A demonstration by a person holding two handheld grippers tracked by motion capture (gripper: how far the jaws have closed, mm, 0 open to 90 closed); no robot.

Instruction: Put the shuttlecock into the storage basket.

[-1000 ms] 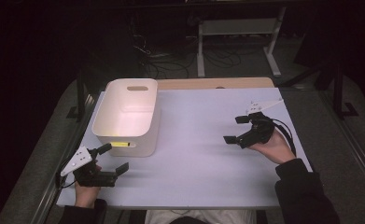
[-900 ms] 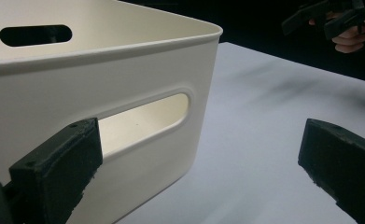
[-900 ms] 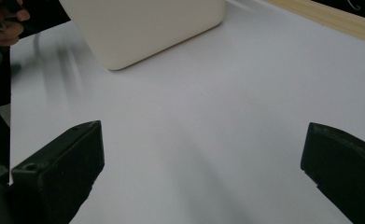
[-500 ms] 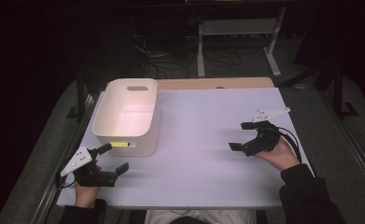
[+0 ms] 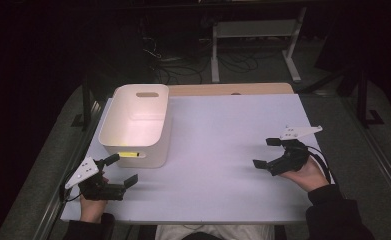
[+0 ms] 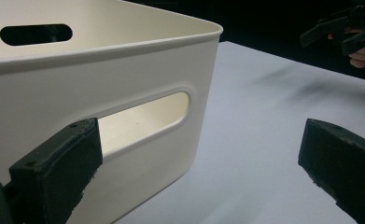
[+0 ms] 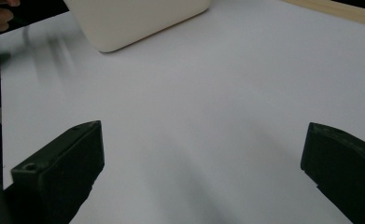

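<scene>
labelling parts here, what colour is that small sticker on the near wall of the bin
Yellow. The sticker on the white bin shows best in the high view.

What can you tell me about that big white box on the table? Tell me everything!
The white plastic box is a smooth, rounded-corner tub, open on top and empty as far as its inside shows. Each short end has a long handle slot; a small yellow label sits on the near end. It stands upright on the pale table top, left side. The left gripper is close, not touching.
</scene>
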